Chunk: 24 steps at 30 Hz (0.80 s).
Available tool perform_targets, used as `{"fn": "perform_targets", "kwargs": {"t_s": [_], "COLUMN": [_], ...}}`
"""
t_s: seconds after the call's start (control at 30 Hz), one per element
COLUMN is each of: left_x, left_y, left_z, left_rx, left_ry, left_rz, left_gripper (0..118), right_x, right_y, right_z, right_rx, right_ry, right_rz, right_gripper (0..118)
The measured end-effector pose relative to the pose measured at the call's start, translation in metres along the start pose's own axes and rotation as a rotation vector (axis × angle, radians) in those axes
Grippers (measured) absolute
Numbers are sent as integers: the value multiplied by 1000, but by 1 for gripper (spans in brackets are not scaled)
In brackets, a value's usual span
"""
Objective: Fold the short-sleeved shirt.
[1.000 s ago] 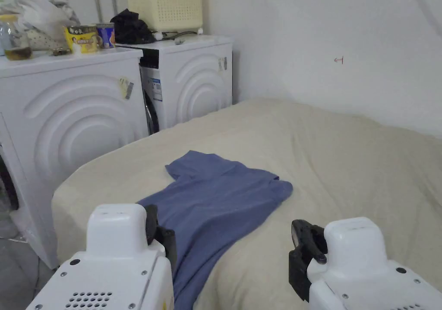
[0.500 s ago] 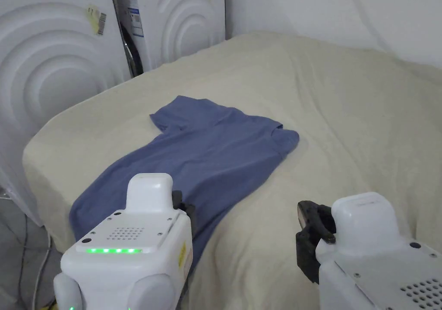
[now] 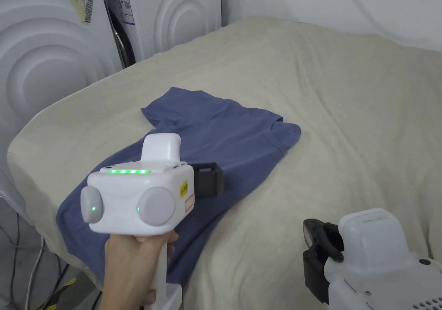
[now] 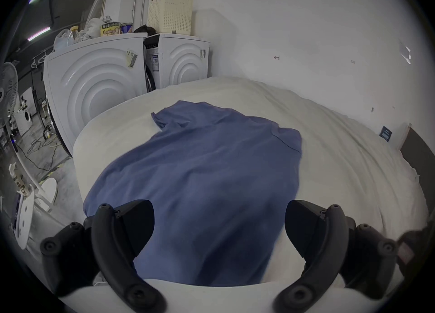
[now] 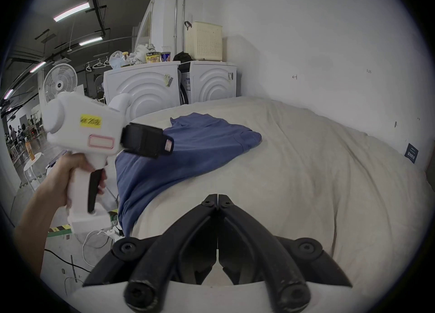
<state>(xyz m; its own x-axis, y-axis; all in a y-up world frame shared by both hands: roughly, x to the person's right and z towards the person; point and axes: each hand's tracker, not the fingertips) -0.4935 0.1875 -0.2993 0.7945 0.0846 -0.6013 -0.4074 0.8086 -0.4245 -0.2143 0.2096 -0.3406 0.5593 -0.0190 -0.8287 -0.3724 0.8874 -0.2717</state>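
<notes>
So the blue short-sleeved shirt [image 3: 207, 151] is lying spread out on the cream bed cover [image 3: 354, 121], running diagonally from the middle of the head view down to the lower left, where its hem end droops over the bed's near-left edge. One sleeve pokes toward the washing machines [image 3: 52, 65] in the upper left, and the collar end sits near the centre of the frame. The left gripper [image 4: 219, 226] hovers above the lower half of the shirt, jaws spread wide with nothing between them but air, held by a hand [image 3: 129, 259] at the lower left. The right gripper [image 5: 218, 202] is at the lower right over bare cover, jaws clenched together on nothing. Loads of free cover right of the shirt, all the way to the wall [image 3: 345, 4]
</notes>
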Motion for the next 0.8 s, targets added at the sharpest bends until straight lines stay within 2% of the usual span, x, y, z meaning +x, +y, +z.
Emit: {"fn": "perform_targets", "kwargs": {"t_s": [0.1,0.17,0.2,0.23,0.27,0.3,0.4,0.43,0.5,0.8], "left_x": [-8,-7,-5,-2,1,1,0,-4,-11,-5], "left_y": [2,-5,-10,-18,-22,-22,-18,-15,-12,8], "left_z": [-29,-44,-52,-55,-48,-44,-41,-42,-41,1], "left_rx": [-138,-239,-272,-256,-166,-183,-182,-168,-200,-100], "left_ry": [-3,-18,7,51,37,36,51,91,40,80], "left_rz": [-11,-54,-68,-92,-86,-72,-31,-11,25,-5], "left_gripper": [109,78,67,66,63,58,12,12,11,11], "right_x": [0,0,1,1,2,2,3,3,3,14], "right_y": [0,0,0,0,0,0,-1,-2,-3,1], "right_z": [3,4,4,3,3,3,4,5,8,32], "right_rx": [-3,-5,-7,-9,-14,-17,-23,-25,-25,-5], "right_ry": [4,2,1,1,0,0,-1,0,-3,-32], "right_rz": [-3,5,7,8,6,3,-9,-10,-10,-23], "right_gripper": [0,0,0,0,0,0,0,0,0,0]}}
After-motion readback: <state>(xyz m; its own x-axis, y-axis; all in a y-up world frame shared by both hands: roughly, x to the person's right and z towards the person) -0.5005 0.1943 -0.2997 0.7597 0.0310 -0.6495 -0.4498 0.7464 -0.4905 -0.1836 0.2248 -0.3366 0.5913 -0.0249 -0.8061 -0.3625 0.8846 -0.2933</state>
